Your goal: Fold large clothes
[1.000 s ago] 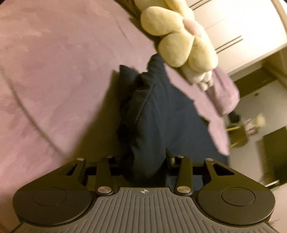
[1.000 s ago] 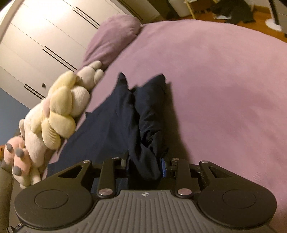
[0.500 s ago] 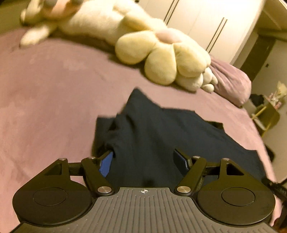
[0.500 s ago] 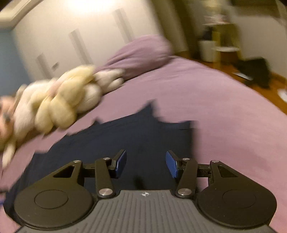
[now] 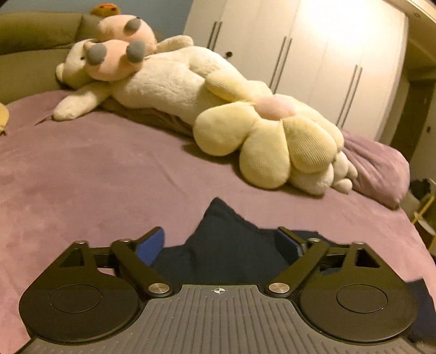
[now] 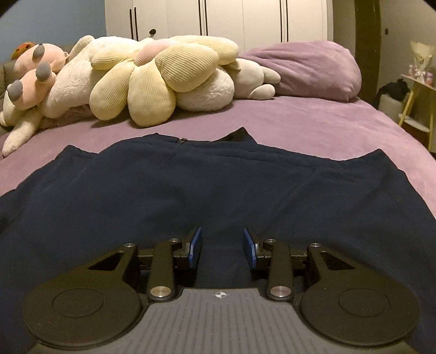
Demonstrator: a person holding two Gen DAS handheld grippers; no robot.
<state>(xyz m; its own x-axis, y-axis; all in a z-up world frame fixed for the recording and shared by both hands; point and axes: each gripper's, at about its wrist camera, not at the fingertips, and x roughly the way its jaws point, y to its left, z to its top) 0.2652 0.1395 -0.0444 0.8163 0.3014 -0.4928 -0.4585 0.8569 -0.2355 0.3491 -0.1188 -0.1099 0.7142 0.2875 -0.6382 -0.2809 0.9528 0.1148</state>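
A dark navy garment (image 6: 218, 185) lies spread flat on the purple bed (image 6: 313, 122), its far edge towards the plush toys. In the left wrist view only a pointed corner of the garment (image 5: 226, 239) shows. My left gripper (image 5: 222, 239) hovers over that corner with its jaws opening wide, the blue pads clear of the cloth on both sides. My right gripper (image 6: 222, 246) hangs above the garment's near middle; its jaws are closing with a gap between the blue pads and no cloth pinched between them.
A long cream plush toy (image 5: 169, 81) and a yellow flower cushion (image 5: 269, 141) lie across the bed behind the garment. A purple pillow (image 6: 305, 68) sits at the right. White wardrobe doors (image 6: 218, 19) stand behind; a small yellow table (image 6: 417, 95) is beside the bed.
Both grippers let go of the bunched navy cloth and opened. The garment dropped and now lies spread flat. Both views rolled level and pulled back; the right one swung over the garment's middle.
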